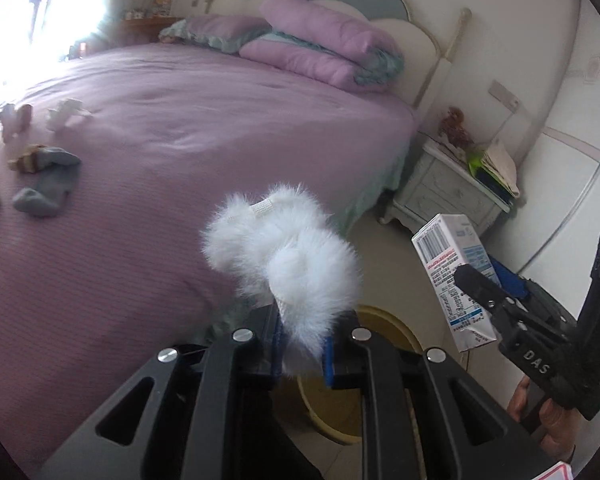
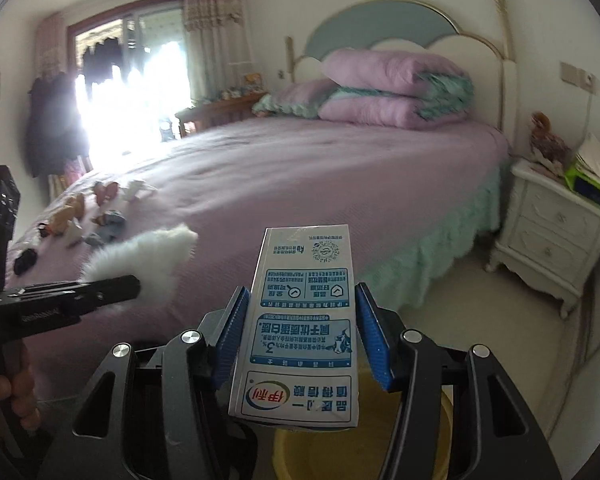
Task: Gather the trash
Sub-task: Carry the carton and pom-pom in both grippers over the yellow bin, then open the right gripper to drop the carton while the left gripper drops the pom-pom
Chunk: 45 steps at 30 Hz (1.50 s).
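Observation:
My left gripper (image 1: 302, 350) is shut on a white fluffy sock (image 1: 288, 252), which sticks up from between its blue pads. In the right wrist view that same fluffy sock (image 2: 148, 256) shows at the left, held by the left gripper (image 2: 134, 282). My right gripper (image 2: 302, 332) is shut on a white and blue milk carton (image 2: 302, 320), its blue pads pressing on the carton's two sides. The milk carton (image 1: 452, 276) and right gripper (image 1: 466, 276) also appear at the right of the left wrist view. A yellow bin (image 1: 388, 330) sits on the floor below both grippers; its rim (image 2: 446, 404) shows under the carton.
A bed with a purple cover (image 2: 300, 176) fills the left. Socks and small items (image 1: 44, 184) lie on it, with folded purple quilts (image 2: 396, 92) by the headboard. A white nightstand (image 2: 552, 232) holding books stands to the right. A person's hand (image 1: 556, 420) holds the right gripper.

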### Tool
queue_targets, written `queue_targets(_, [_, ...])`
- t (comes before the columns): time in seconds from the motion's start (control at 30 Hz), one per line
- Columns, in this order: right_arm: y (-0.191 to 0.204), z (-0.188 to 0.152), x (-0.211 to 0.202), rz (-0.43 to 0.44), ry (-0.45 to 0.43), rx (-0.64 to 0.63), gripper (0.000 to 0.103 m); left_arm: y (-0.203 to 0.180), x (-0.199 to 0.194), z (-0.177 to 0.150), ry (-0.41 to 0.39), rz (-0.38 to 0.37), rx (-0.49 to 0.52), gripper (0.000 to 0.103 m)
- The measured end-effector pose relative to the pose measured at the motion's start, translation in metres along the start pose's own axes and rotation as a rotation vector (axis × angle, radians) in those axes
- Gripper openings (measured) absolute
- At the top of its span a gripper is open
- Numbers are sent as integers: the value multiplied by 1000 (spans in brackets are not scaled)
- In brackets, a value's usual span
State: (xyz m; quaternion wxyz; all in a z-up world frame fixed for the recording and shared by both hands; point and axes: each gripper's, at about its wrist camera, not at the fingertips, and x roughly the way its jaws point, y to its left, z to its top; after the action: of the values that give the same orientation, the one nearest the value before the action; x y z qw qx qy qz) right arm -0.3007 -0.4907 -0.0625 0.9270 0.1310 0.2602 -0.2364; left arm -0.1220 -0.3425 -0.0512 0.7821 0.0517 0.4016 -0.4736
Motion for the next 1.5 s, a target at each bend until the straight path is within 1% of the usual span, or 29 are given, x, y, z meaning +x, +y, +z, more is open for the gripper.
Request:
queue_targets(0.07, [-17,-21,7,-40,75,54,52,-13,17,-7,48,-28,29,15])
queue_targets(0.1, [-24,-34,14,-59,126,73,52,-20,25,-11,69,-44,46,15])
queue_targets(0.2, [-34,-72,33,-76,264,91,52,-37,41,-24,123,-66,94,15])
queue_targets(0.3, [-42,-110,56,-78,397,111,52,-51,54,-37,173,-88,119,15])
queue_targets(0.4, [-42,-134,69,-65,478,129,54,-59,61,-46,204,-90,142,15])
queue_targets(0.43, [-40,-137,72,-72,494,121,58,-61,63,-49,213,-90,148,15])
queue_targets(0.47, [-38,-137,73,-83,502,112,63,-63,64,-50,220,-91,153,15])
queue_targets(0.53, [-37,-134,72,-90,487,99,63,-68,69,-51,230,-94,165,15])
queue_targets(0.6, [-38,-132,69,-103,472,94,68,-70,71,-54,240,-98,174,15])
queue_targets(0.77, [-53,-121,52,-156,412,83,68,-76,82,-58,273,-114,186,15])
queue_targets(1.0, [-80,-105,34,-229,380,91,68,-84,102,-63,322,-145,201,16])
queue_targets(1.23, [-112,-96,16,-315,345,136,68,-104,141,-70,373,-197,255,16])
queue_targets(1.27, [-115,-95,13,-324,340,144,68,-108,148,-71,385,-210,263,22])
queue_targets(1.33, [-123,-94,8,-340,331,162,68,-114,158,-72,403,-223,280,38])
queue_targets(1.37, [-127,-94,6,-349,328,171,68,-117,161,-72,408,-234,287,67])
queue_targets(1.4, [-129,-94,5,-353,326,177,69,-121,162,-71,397,-228,298,88])
queue_targets(1.43, [-130,-94,5,-357,324,182,69,-123,160,-71,374,-220,305,89])
queue_targets(1.5, [-131,-95,7,-352,334,183,69,-126,158,-69,356,-221,317,88])
